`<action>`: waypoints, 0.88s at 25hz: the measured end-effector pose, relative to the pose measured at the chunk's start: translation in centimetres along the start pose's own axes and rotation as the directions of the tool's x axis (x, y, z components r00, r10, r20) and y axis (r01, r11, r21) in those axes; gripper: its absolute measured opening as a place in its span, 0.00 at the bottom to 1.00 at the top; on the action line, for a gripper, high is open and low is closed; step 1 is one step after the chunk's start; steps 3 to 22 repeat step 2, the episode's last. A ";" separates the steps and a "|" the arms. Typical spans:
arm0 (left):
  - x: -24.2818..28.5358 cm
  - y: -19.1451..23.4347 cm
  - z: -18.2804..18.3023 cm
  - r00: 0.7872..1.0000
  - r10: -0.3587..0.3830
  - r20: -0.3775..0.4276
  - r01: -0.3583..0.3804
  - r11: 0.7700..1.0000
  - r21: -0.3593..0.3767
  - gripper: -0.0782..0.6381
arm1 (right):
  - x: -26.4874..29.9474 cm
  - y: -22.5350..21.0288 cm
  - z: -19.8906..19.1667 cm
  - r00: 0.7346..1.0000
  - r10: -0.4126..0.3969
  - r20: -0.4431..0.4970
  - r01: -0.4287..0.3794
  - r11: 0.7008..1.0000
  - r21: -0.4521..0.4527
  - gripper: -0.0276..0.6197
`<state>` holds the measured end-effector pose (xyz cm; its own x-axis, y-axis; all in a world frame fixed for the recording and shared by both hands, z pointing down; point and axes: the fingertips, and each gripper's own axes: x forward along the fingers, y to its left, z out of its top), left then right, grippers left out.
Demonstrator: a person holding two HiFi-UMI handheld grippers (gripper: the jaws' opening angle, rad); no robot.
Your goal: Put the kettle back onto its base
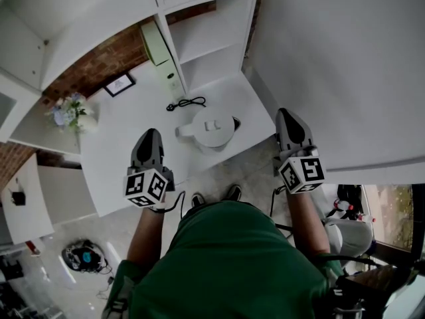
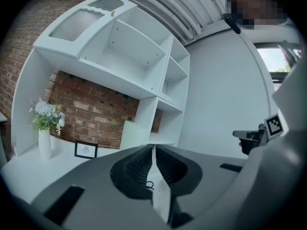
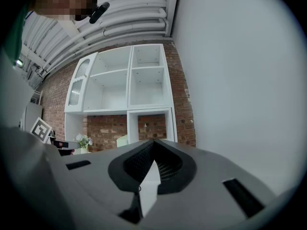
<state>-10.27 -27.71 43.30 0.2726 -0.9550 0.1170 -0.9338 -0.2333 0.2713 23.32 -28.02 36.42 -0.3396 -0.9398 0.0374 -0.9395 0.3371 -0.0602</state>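
A white kettle [image 1: 214, 130] stands on the white counter [image 1: 126, 145], spout to the left, with a dark part at its right side. From above I cannot tell its base apart from it. A black cord [image 1: 186, 103] lies coiled just behind it. My left gripper [image 1: 149, 137] hovers over the counter to the kettle's left, jaws shut and empty. My right gripper [image 1: 284, 115] is off the counter's right edge beside the kettle, also shut with nothing held. In both gripper views the jaws [image 2: 153, 147] [image 3: 153, 142] meet at the tip and hide the kettle.
White shelving [image 1: 212, 32] rises behind the counter against a brick wall [image 2: 96, 109]. A flower vase [image 2: 44, 128], a small picture frame [image 2: 86, 150] and a pale green box [image 1: 156, 42] stand at the back. A white wall [image 1: 345, 72] closes the right side.
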 end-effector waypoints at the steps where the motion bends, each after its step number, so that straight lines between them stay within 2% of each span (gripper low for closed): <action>1: 0.0 -0.2 -0.3 1.000 0.000 -0.007 0.000 1.000 0.004 0.16 | 0.0 -0.2 0.0 1.000 0.001 0.000 -0.001 1.000 0.000 0.07; 22: 0.1 -0.4 -0.7 1.000 0.000 -0.014 0.000 1.000 0.009 0.16 | -0.1 -0.4 0.0 1.000 0.003 0.001 -0.003 1.000 0.001 0.07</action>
